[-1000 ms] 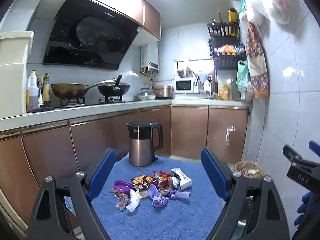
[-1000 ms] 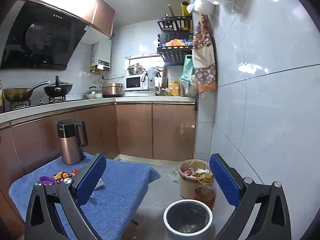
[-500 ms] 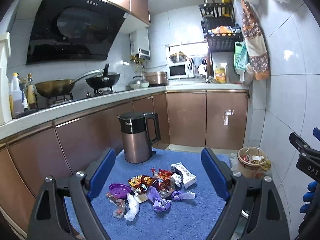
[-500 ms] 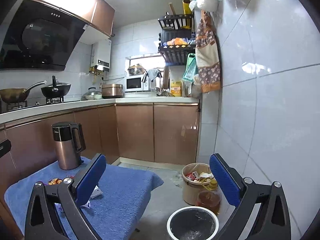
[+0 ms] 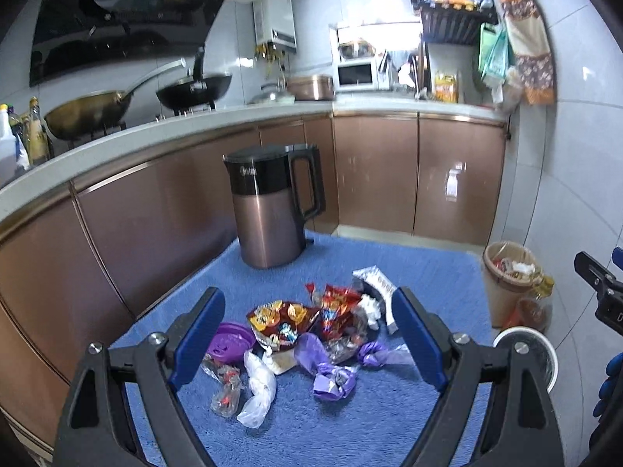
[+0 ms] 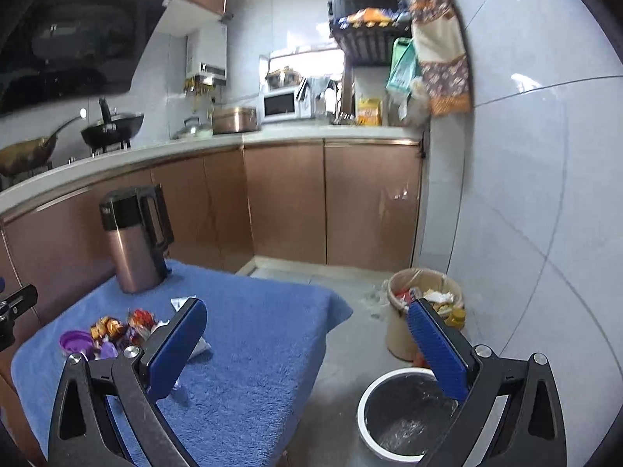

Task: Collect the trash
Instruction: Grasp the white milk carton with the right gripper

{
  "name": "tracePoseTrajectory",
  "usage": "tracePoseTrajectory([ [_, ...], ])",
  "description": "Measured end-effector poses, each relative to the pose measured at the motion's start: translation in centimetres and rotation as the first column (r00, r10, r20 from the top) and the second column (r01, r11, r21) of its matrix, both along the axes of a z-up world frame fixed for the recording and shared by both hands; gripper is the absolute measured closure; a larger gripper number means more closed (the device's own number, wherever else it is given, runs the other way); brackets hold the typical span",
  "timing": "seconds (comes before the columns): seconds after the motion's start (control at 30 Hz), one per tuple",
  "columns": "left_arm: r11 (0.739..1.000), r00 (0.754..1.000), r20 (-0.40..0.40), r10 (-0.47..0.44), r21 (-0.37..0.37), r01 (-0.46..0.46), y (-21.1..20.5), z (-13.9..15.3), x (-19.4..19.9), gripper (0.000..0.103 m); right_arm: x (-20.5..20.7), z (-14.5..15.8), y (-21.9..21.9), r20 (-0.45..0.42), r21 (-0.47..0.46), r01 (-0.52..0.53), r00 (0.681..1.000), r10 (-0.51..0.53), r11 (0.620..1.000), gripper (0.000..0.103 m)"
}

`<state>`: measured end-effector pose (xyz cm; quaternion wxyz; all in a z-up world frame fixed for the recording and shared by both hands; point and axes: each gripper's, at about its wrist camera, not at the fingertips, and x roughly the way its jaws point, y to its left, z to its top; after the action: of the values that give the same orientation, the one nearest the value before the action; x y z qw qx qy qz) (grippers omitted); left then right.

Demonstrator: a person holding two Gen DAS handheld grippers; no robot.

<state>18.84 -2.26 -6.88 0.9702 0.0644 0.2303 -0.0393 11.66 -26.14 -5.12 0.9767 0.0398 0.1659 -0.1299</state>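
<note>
Trash pile of crinkly red/orange foil snack wrappers [image 5: 296,317], twisted purple and clear plastic bags [image 5: 331,379] and a purple round plastic lid [image 5: 229,340] sits centre-low in the left view on the blue fuzzy towel-covered table [image 5: 428,272]. Left tongs [image 5: 307,334] have closed in versus a second ago and now frame the pile, blue pads apart, nothing gripped, so first pick looks imminent. Right tongs [image 6: 307,346] also apart, empty, above the white-rimmed round bin [image 6: 401,416] at lower right.

The right gripper [image 6: 307,344] hangs wide open above the fuzzy blue towel [image 6: 249,334]. A heap of shiny wrappers [image 6: 117,330] sits at nine o'clock. A round white bin [image 6: 401,416] waits at five o'clock.
</note>
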Motion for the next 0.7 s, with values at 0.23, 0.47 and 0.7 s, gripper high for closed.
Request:
tracePoseTrajectory([
  [0.23,0.999,0.993,-0.111,0.029,-0.018,-0.031,2.0,-3.2,3.5,0.016,4.9,-3.5,1.9,-0.183,0.013,-0.135,0.974,0.135,0.991,0.0],
  [0.47,0.994,0.976,-0.202,0.077,-0.057,-0.09,6.5,-5.7,5.4,0.017,11.2,-6.4,4.5,-0.269,0.093,-0.33,0.9,0.343,0.939,0.007],
  [0.7,0.978,0.945,-0.293,0.146,-0.1,-0.182,11.5,-7.8,5.8,0.018,18.5,-10.0,7.5,-0.35,0.209,-0.454,0.792,0.499,0.866,0.039],
])
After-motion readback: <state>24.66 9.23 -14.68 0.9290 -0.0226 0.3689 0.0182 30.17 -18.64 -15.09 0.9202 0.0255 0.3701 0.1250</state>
